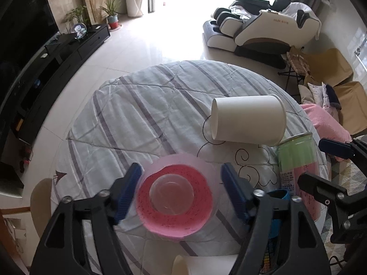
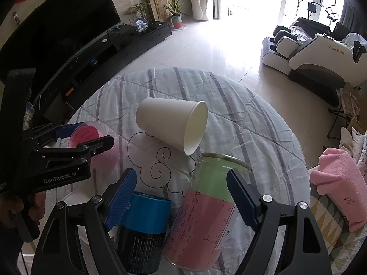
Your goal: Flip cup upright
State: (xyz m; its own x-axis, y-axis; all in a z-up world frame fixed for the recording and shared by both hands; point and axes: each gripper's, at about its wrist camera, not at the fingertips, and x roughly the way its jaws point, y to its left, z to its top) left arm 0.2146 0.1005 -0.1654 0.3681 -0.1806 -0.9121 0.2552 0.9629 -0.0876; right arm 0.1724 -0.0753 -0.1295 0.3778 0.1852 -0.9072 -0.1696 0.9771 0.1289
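Observation:
A white paper cup (image 1: pixel 248 121) lies on its side on the striped cloth of the round table (image 1: pixel 142 105), mouth to the right; the right wrist view shows it too (image 2: pixel 170 126). My left gripper (image 1: pixel 181 183) is open, its blue fingers on either side of a clear plastic cup with a pink label (image 1: pixel 174 197), not touching it. My right gripper (image 2: pixel 181 194) is open, above a blue-lidded can (image 2: pixel 142 229) and a green-and-pink jar (image 2: pixel 206 217), near the paper cup's mouth.
The jar (image 1: pixel 296 167) stands to the right of the paper cup. Another white cup's rim (image 1: pixel 201 265) shows at the bottom edge. A pink towel (image 2: pixel 339 185) lies right of the table. A TV cabinet (image 2: pixel 103 52) and a massage chair (image 2: pixel 316 55) stand beyond.

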